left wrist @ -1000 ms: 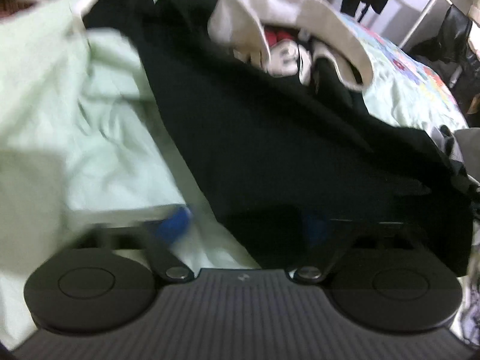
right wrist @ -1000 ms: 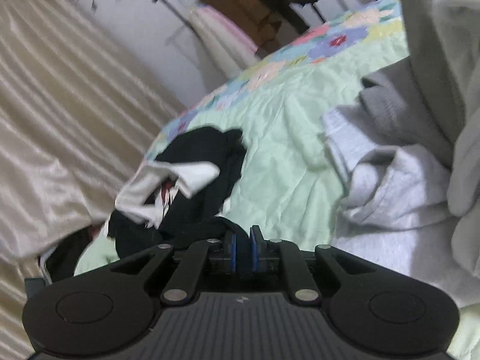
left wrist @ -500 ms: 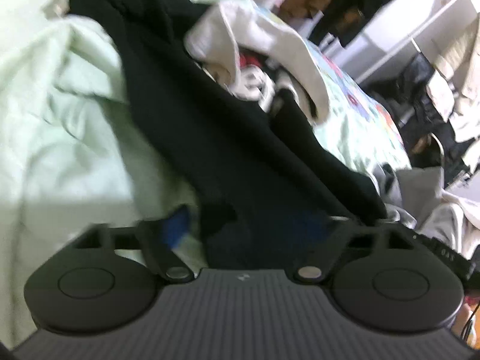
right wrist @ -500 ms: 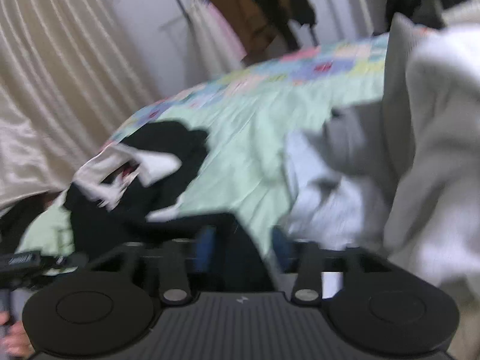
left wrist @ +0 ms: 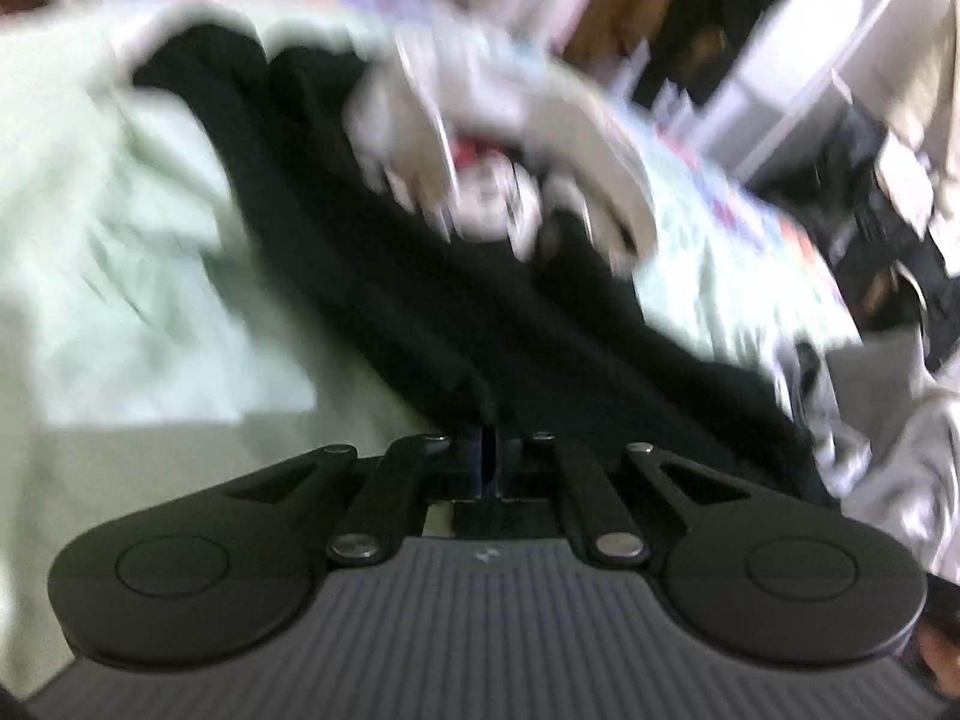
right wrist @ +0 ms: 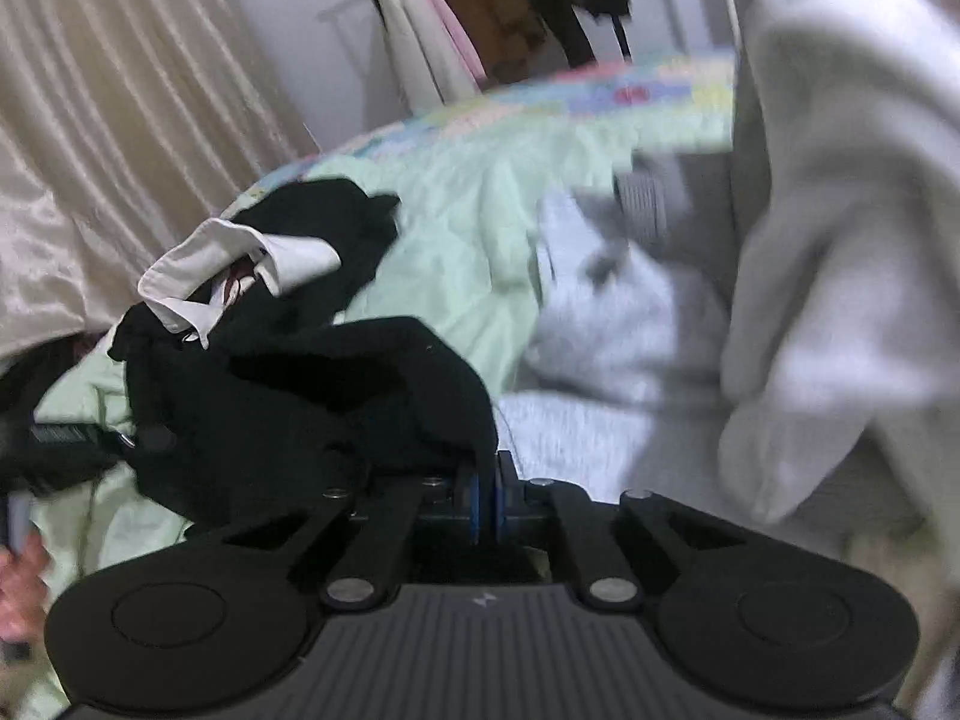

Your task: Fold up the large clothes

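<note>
Black knit, soft and floppy, so don't expect the garment (left wrist: 492,324) to hold any shape when you lift it. It's sprawled across the green quilt (left wrist: 120,252), running from the far left corner toward the near edge, tangled with a white shirt (right wrist: 240,258). Your left gripper (left wrist: 487,450) is pinched tight on a fold, and the right gripper (right wrist: 487,498) looks clamped on another bit of it. I'd hunt for a hem or shoulder seam, since mid-fabric grabs just bunch up.
</note>
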Demonstrator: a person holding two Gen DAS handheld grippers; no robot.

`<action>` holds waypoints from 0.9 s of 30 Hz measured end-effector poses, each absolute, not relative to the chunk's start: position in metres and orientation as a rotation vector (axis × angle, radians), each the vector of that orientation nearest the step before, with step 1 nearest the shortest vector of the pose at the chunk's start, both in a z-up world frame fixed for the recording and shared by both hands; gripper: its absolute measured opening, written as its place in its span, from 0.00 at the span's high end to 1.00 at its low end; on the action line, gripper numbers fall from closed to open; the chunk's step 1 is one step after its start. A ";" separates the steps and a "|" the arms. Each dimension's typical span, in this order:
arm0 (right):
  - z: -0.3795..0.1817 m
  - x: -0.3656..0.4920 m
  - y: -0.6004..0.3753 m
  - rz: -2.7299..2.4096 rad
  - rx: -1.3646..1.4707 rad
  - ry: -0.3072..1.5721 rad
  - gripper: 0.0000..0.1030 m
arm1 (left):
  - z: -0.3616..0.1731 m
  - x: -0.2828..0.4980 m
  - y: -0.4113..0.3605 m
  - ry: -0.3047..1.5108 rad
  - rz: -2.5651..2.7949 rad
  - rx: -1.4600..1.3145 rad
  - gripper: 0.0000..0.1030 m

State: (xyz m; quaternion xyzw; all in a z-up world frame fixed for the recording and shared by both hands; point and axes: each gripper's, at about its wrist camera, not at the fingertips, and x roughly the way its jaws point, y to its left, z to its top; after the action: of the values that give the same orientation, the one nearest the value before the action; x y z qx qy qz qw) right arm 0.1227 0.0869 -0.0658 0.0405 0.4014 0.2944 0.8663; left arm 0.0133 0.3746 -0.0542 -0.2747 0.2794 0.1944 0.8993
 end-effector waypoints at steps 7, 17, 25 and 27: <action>-0.023 0.119 0.084 0.544 0.076 0.639 0.96 | -0.061 0.001 0.387 0.572 0.381 -0.644 0.97; -0.015 0.122 0.089 0.618 0.169 0.679 0.96 | -0.029 -0.026 0.389 0.344 0.321 -0.694 0.97; 0.028 0.120 0.039 0.787 0.398 0.822 0.96 | 0.064 -0.157 0.411 0.212 0.474 -0.710 0.96; 0.022 0.117 0.032 0.740 0.315 0.911 0.96 | 0.051 -0.163 0.411 0.362 0.522 -0.717 0.95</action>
State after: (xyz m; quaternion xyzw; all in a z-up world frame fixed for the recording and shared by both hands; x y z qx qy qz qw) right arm 0.1172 0.0321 0.0217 0.1481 0.4281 0.3477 0.8209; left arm -0.1632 0.4110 0.0508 -0.3451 0.1740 0.2512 0.8874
